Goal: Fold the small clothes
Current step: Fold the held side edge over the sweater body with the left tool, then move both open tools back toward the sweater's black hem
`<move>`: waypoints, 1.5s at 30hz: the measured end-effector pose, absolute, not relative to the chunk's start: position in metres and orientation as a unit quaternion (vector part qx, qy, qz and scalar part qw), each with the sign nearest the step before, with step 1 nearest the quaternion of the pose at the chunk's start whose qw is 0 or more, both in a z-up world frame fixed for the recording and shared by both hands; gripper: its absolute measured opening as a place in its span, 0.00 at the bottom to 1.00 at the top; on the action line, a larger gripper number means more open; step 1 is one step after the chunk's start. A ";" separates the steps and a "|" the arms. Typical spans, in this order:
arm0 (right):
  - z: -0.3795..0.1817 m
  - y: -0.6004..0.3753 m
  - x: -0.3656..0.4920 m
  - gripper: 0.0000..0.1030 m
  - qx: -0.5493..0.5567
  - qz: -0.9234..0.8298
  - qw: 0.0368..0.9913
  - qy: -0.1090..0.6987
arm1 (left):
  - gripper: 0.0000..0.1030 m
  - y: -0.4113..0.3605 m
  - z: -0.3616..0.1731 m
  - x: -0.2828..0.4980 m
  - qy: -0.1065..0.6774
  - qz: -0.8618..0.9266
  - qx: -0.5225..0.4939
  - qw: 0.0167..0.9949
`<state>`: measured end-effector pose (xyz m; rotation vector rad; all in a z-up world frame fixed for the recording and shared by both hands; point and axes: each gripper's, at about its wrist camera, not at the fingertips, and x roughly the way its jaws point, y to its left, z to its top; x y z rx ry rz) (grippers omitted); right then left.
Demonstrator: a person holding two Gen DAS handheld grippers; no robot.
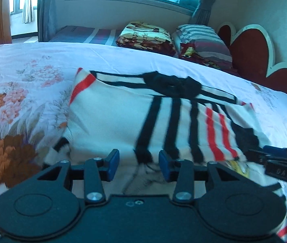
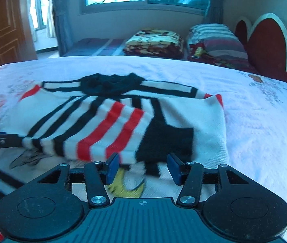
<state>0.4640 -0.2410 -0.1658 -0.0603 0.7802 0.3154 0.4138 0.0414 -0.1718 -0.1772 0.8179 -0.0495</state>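
The striped shirt [image 1: 123, 117] lies half-folded on the bed [image 1: 22, 64]. Left gripper [image 1: 139, 167] and right gripper [image 2: 142, 168] hover at its near fold, jaws wide apart, gripping nothing.

The small shirt [image 2: 111, 121] is soft matt knit cloth – white with black and red stripes, its black collar looking thicker and fuzzier. Under it, the bedspread [image 1: 22, 85] is smooth matt printed cotton, lightly creased. Both grippers – left [image 1: 139, 165], right [image 2: 143, 167] – are matt black plastic with shiny metal screws and 2 blue rubbery pads [image 2: 112, 167] each. At upper left, the door [image 2: 1, 30] is glossy varnished wood.
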 end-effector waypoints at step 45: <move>-0.196 -0.288 0.258 0.52 -0.058 0.109 0.900 0.418 | 0.45 0.043 -0.201 0.220 0.435 -0.044 -0.034 0.899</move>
